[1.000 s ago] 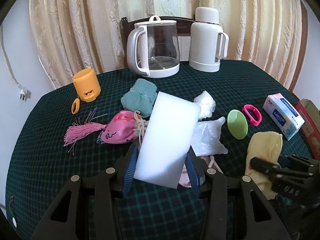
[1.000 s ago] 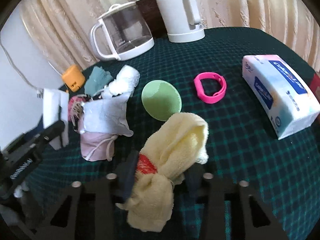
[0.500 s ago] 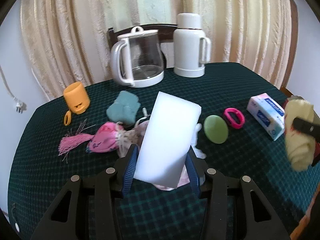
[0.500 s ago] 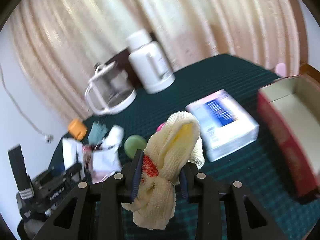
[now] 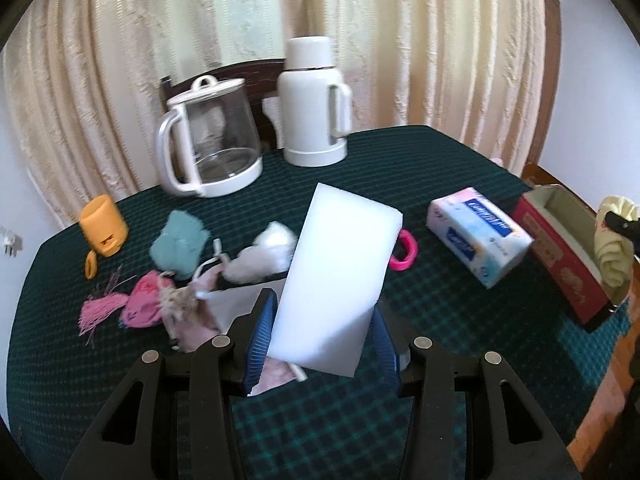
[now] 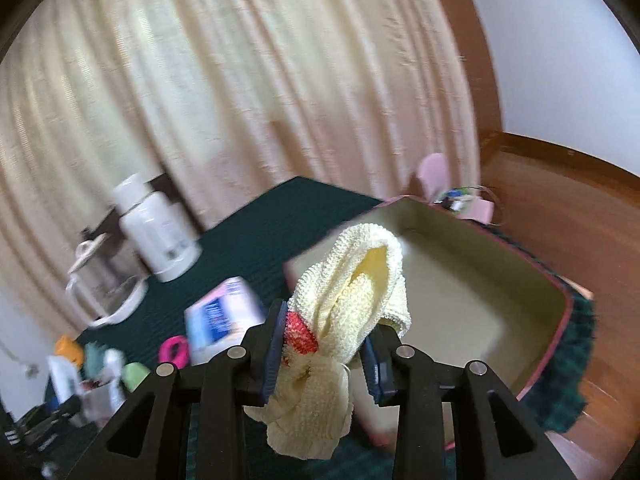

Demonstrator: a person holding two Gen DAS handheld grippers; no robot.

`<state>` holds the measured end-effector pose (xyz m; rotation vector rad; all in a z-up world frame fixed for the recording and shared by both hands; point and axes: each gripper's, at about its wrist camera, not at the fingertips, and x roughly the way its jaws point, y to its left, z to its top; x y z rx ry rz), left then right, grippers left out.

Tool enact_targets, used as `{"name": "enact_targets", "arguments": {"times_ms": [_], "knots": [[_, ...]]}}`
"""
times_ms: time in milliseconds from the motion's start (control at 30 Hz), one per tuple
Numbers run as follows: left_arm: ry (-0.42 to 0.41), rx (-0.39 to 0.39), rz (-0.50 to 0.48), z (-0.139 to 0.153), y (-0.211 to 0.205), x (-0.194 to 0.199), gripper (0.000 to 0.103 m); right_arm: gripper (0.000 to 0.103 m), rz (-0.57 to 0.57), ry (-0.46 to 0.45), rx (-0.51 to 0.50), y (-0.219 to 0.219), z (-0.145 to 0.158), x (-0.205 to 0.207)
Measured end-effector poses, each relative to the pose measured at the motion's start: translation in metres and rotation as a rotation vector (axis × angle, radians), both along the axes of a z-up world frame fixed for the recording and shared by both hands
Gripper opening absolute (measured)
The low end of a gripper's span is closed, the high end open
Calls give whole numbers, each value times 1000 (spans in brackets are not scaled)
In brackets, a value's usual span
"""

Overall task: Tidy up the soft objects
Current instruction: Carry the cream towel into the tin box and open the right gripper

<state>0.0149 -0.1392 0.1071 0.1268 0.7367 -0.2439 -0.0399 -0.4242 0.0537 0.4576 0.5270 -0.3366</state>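
Since a second ago you have swung the right gripper (image 6: 324, 344) away from the pile of soft things and over toward the red box (image 6: 472, 280) at the table's edge — its pale inside now fills the right wrist view, and nothing shows in the part of it you can see. That suggests the yellow knitted cloth (image 6: 352, 288) is about to be dropped in. Its jaws are opening a little, yet the blue pads (image 6: 276, 344) press the cloth from both sides, so it is held. Your left gripper (image 5: 324, 336) has lifted slightly and carries the white sponge block (image 5: 336, 280) clamped at a middling width — the teal cloth (image 5: 180, 244) and pink pouch (image 5: 144, 304) wait on the green checked tablecloth (image 5: 440, 320).
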Motion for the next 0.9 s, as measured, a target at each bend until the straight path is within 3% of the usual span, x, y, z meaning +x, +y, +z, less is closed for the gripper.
{"name": "enact_targets", "arguments": {"times_ms": [333,467,500,900], "knots": [[10,-1,-73,2,-46,13,48,39,-65,68,6,-41,-28,12],[16,7,-73,0,-57,26,48,66,-87,59,-2,-47,-33,7],[19,7,-73,0,-58,29,48,66,-90,56,-20,-45,-33,7],[35,11,-104,-6,-86,60,48,71,60,-6,-91,-10,-9,38]]}}
